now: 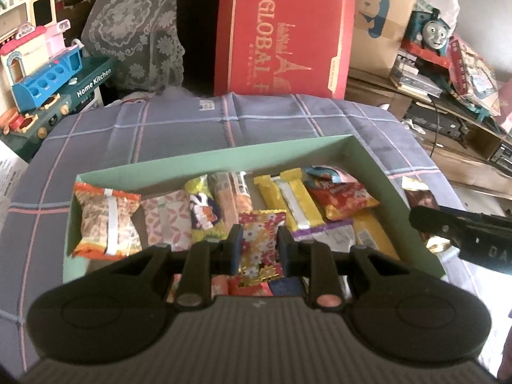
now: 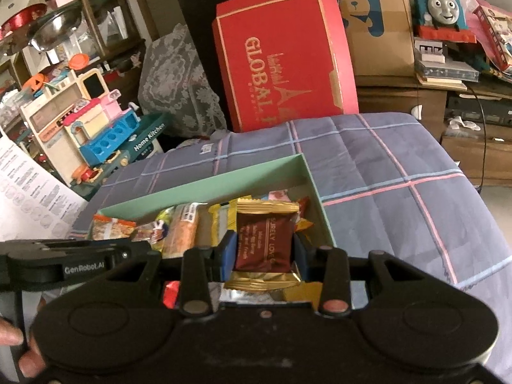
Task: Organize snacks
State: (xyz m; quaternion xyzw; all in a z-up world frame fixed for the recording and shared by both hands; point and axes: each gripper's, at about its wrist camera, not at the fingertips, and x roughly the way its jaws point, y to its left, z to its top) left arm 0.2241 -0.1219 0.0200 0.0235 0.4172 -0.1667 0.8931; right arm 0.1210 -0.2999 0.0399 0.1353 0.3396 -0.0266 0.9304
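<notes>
A green box (image 1: 192,168) full of wrapped snacks sits on the plaid cloth; it also shows in the right wrist view (image 2: 224,180). My left gripper (image 1: 258,246) is shut on a red floral snack packet (image 1: 260,240) and holds it above the box's near side. My right gripper (image 2: 265,249) is shut on a brown and gold snack packet (image 2: 265,243) over the box's right end. In the box lie an orange-edged packet (image 1: 105,220), yellow bars (image 1: 288,198) and a red bag (image 1: 342,196).
The box rests on a purple plaid cloth (image 1: 192,128). A red GLOBAL box (image 1: 281,35) stands behind it. A toy kitchen (image 1: 48,73) is at the left, a toy train (image 1: 432,32) and a cluttered shelf at the right.
</notes>
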